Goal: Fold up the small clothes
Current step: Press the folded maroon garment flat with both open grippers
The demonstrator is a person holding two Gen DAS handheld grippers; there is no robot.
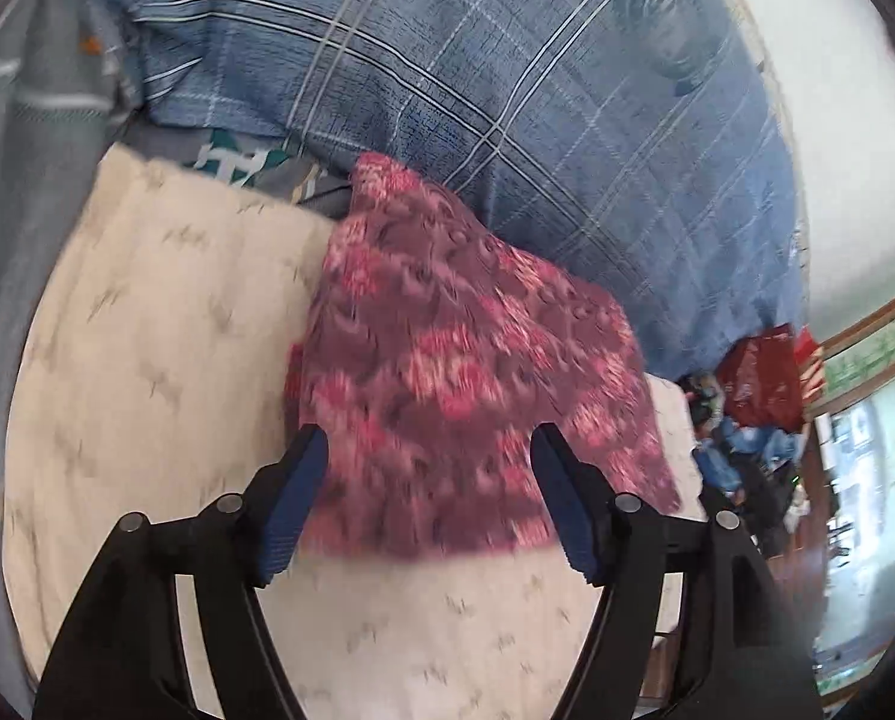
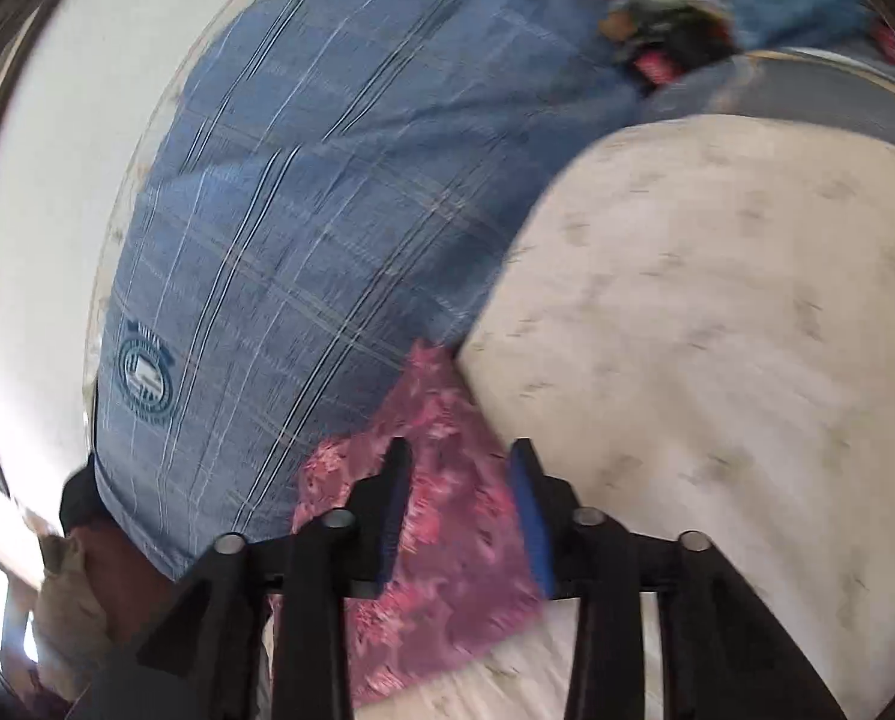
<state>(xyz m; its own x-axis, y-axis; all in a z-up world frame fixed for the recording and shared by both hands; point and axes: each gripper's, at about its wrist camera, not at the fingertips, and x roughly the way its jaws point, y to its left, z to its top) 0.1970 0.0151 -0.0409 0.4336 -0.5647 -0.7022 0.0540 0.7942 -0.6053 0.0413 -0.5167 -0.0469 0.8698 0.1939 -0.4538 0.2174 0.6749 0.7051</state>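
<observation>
I log one red patterned garment point(image 1: 447, 360) on the cream bed cover point(image 1: 147, 330), lying just ahead of both gaping, empty tongs: left tongs point(image 1: 429, 450) and right tongs point(image 2: 462, 462)

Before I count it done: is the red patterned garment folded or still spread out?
Folded, it seems: the red patterned garment lies as a compact piece with straight edges on the cream sheet. Blur hides its layers.
</observation>
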